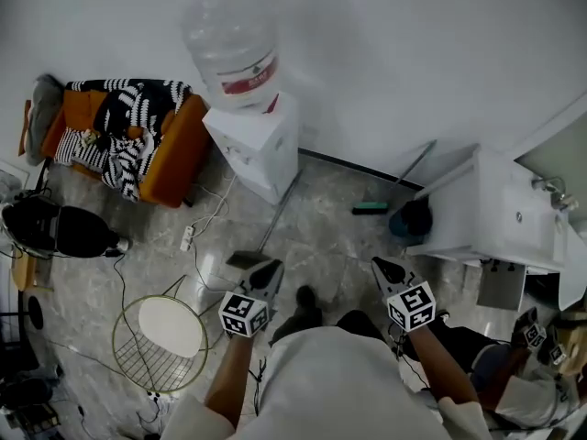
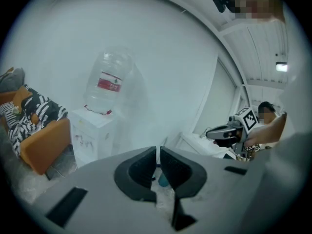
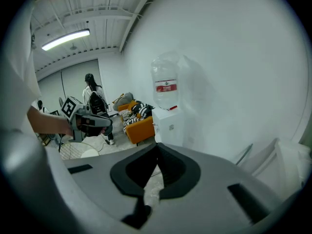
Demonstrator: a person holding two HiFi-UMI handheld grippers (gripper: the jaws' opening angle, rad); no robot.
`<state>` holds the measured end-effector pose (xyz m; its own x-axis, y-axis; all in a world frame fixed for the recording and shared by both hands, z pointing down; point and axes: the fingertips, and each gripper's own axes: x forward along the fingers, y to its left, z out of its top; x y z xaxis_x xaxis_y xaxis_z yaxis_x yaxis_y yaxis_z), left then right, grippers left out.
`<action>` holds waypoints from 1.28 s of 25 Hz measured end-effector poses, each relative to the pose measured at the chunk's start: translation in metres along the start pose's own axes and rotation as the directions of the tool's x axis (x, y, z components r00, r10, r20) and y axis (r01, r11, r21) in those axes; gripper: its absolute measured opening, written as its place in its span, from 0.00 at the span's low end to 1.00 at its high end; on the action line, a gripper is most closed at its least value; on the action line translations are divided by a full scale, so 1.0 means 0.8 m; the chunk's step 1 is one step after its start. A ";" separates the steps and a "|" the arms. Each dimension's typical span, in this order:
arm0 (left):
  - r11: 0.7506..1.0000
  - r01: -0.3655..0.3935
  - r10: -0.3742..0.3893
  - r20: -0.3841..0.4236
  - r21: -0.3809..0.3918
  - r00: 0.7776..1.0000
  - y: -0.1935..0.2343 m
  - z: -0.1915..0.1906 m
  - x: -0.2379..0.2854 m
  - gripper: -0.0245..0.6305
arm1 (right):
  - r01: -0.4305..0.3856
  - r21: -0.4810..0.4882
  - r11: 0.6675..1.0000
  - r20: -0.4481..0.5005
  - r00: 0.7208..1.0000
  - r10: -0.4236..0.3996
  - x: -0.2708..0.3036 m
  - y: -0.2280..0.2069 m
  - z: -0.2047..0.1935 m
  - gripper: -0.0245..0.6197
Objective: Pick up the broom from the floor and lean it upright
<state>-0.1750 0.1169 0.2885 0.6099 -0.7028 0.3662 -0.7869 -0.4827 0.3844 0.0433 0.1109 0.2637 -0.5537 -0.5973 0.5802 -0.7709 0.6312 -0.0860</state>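
The broom's green head (image 1: 370, 207) rests on the floor by the wall, and its thin handle (image 1: 417, 161) slants up to the right against the wall beside the white cabinet (image 1: 486, 211). In the right gripper view the handle (image 3: 245, 153) shows as a thin slanted line. My left gripper (image 1: 271, 269) and right gripper (image 1: 380, 266) hover in front of my body, short of the broom. Both point forward and a little down. The left gripper (image 2: 158, 156) is shut with nothing between its jaws. Nothing sits in the shut right gripper (image 3: 156, 153) either.
A water dispenser (image 1: 257, 145) with a big bottle stands against the wall. A long-handled dustpan (image 1: 246, 258) leans at it, just ahead of the left gripper. An orange sofa (image 1: 170, 159), a power strip (image 1: 186, 237), a round wire stool (image 1: 165, 335) and a dark blue bin (image 1: 412, 218) stand around.
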 end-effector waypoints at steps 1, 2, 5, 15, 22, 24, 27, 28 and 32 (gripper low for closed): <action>1.000 0.003 -0.003 0.005 0.000 1.000 0.005 0.005 0.002 0.07 | -0.003 -0.005 1.000 0.003 1.000 0.003 0.007 0.002 0.008 0.04; 1.000 0.005 -0.005 0.010 -0.001 1.000 0.010 0.009 0.003 0.07 | -0.007 -0.011 1.000 0.005 1.000 0.008 0.013 0.004 0.015 0.04; 1.000 0.001 0.000 0.023 -0.011 1.000 0.022 0.015 0.004 0.07 | -0.016 -0.028 0.999 -0.001 1.000 0.016 0.031 0.007 0.025 0.04; 0.999 -0.031 0.031 -0.024 -0.031 0.999 0.042 0.018 0.047 0.07 | -0.028 -0.019 0.999 -0.026 0.999 0.028 0.084 -0.044 0.039 0.04; 0.997 -0.072 0.070 -0.062 -0.023 0.996 0.061 0.030 0.115 0.07 | -0.074 -0.024 0.997 -0.058 0.996 0.072 0.137 -0.114 0.040 0.04; 0.996 -0.081 0.079 -0.070 -0.026 0.994 0.065 0.034 0.139 0.07 | -0.088 -0.026 0.996 -0.072 0.994 0.085 0.153 -0.137 0.038 0.04; 0.994 -0.101 0.098 -0.082 -0.042 0.992 0.078 0.034 0.175 0.07 | -0.112 -0.023 0.993 -0.088 0.990 0.110 0.179 -0.169 0.037 0.04; 0.993 -0.109 0.105 -0.087 -0.046 0.991 0.084 0.033 0.187 0.07 | -0.120 -0.018 0.993 -0.093 0.989 0.118 0.189 -0.179 0.036 0.04; 0.989 -0.133 0.126 -0.102 -0.065 0.987 0.108 0.016 0.236 0.07 | -0.147 0.013 0.989 -0.113 0.983 0.147 0.232 -0.218 0.017 0.04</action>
<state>-0.1292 -0.0637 0.3800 0.5119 -0.7010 0.4966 -0.8535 -0.3495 0.3865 0.0704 -0.1166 0.3752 -0.6220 -0.4380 0.6491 -0.6851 0.7057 -0.1803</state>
